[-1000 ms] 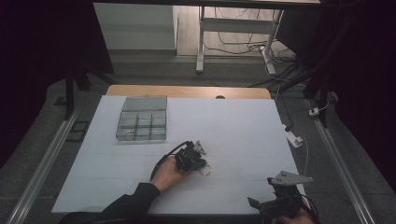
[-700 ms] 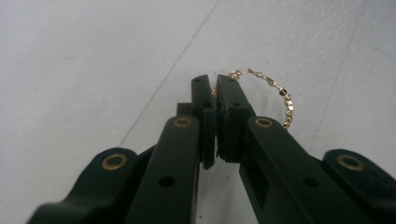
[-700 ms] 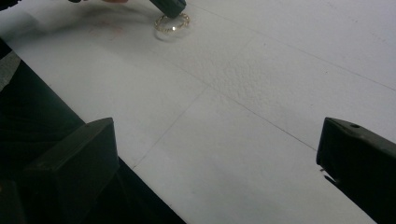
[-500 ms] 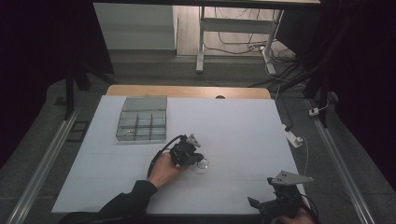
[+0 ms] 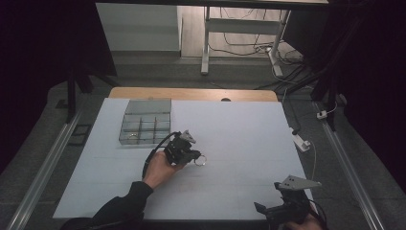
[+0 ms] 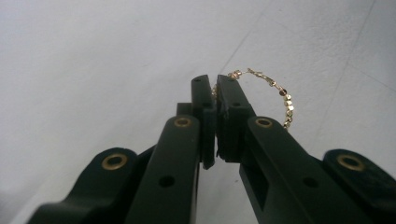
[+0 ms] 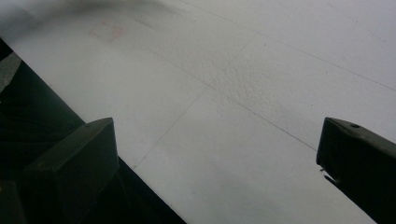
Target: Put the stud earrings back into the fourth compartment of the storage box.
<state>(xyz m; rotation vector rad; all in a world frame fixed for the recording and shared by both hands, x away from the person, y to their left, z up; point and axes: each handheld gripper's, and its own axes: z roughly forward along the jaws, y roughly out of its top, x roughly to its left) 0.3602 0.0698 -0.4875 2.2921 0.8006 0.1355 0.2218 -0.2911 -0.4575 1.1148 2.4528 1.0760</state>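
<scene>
High view: dim room, dark at both side edges; white counter [image 5: 239, 134] evenly lit from above, no glare, soft grain. Left gripper view: bright, tips sharp, bases at bottom of frame blurred. Right gripper view: shadow in upper left, near edges soft.

Wooden tabletop [image 5: 191, 93] under a white sheet [image 5: 239, 134]; grey compartment tray [image 5: 146, 122] resting at far left.

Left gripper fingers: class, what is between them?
A gold bead bracelet is pinched between the left gripper fingers; its loop hangs out beside them. The clamped part is hidden.
</scene>
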